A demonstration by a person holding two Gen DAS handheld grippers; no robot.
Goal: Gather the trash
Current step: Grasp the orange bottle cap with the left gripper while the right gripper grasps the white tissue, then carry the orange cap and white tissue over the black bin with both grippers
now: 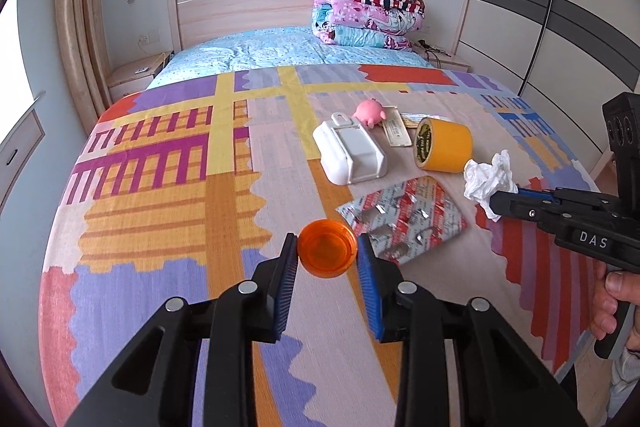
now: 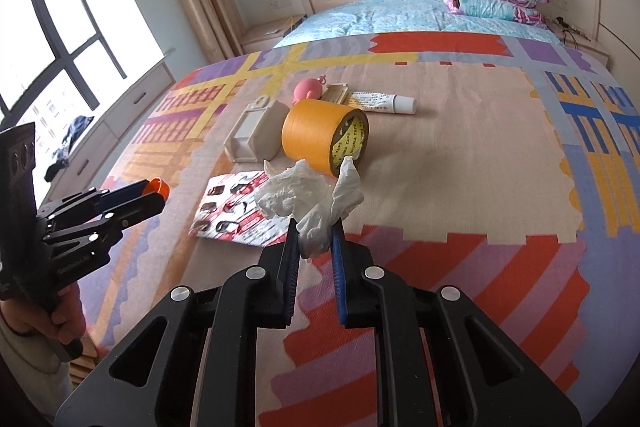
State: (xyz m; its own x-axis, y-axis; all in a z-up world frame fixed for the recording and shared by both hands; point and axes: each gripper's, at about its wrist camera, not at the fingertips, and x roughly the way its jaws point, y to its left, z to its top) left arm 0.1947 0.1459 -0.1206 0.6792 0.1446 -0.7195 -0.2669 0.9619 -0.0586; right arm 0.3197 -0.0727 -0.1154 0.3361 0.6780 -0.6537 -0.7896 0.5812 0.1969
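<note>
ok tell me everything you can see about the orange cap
The orange cap is a small round lid of translucent orange plastic with a shallow rim, its open side turned toward the left wrist camera. It is clamped between the blue pads of the left hand-held gripper, one pad on each side of its rim, above the patterned bedspread. It appears lifted clear of the spread and touches nothing else; the blister pack lies just beyond.

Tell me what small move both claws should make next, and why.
Probably lift both claws clear of the bed. The left claw is shut on the orange cap, the right claw is shut on the crumpled tissue, and no bin is in view, so carrying the trash away comes next.
</note>
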